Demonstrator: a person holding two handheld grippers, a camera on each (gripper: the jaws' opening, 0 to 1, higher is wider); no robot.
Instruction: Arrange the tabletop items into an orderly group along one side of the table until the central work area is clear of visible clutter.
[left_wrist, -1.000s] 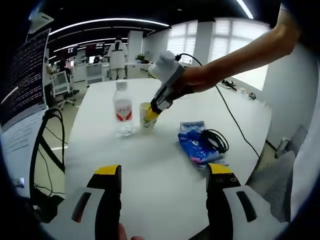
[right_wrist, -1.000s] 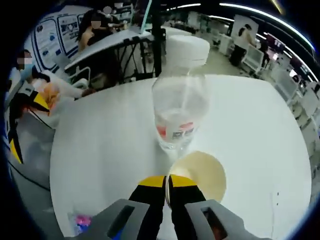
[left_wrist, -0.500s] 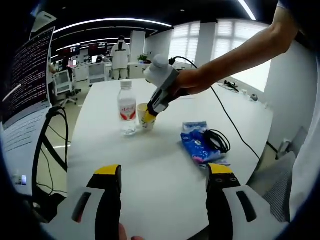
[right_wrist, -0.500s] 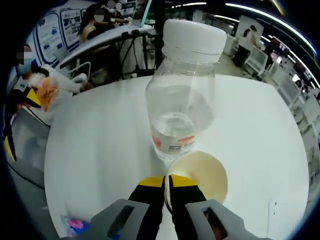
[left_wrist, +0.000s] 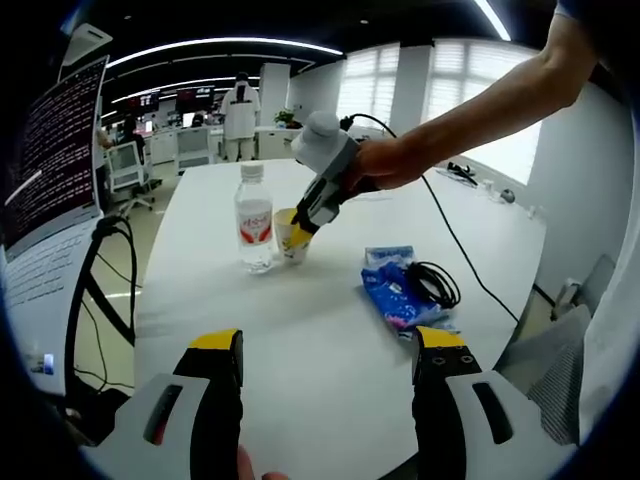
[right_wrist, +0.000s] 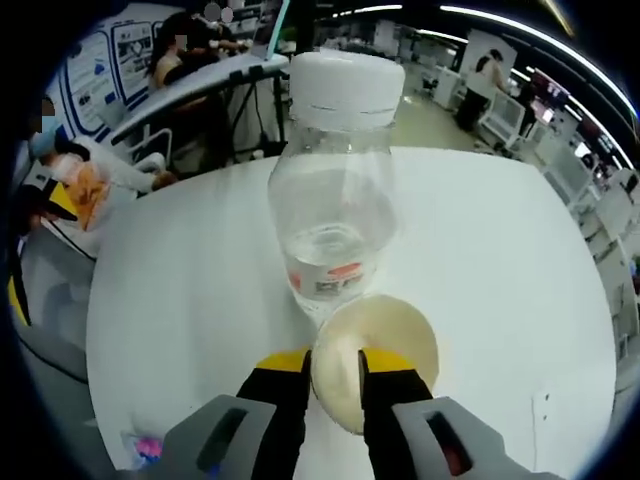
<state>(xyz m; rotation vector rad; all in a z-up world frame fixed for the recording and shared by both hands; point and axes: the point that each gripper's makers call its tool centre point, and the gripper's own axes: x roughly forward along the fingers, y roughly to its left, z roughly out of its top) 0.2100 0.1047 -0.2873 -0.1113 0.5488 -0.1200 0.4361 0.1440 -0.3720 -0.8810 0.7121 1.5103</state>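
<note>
at the near edge of the white tabletop (left_wrist: 320, 340), seen from the left gripper view, the left gripper (left_wrist: 328, 362) hovers with its yellow-tipped jaws spread wide and nothing between them. farther across the surface, to the right, a blue snack packet (left_wrist: 397, 288) lies flat with a coiled black cable (left_wrist: 432, 281) resting against its far side. beyond the middle of the tabletop, the right gripper (left_wrist: 304, 226), carried by a person's bare arm reaching in from the upper right, angles down onto a pale paper cup (left_wrist: 291, 237). the cup stands just beside a clear water bottle (left_wrist: 253, 216) with a white cap and a red label.

from the right gripper view, the right gripper (right_wrist: 334, 367) has its jaws slightly parted, one on each side of the near wall of the paper cup (right_wrist: 374, 342); whether the pads actually press the wall cannot be told. the cup appears tilted toward the camera, its cream interior showing. directly behind it, touching or nearly so, the water bottle (right_wrist: 328, 210) stands upright. at the lower left of that view a corner of the snack packet (right_wrist: 142, 446) shows. past the tabletop, desks, monitors and seated and standing people occupy an open office.
</note>
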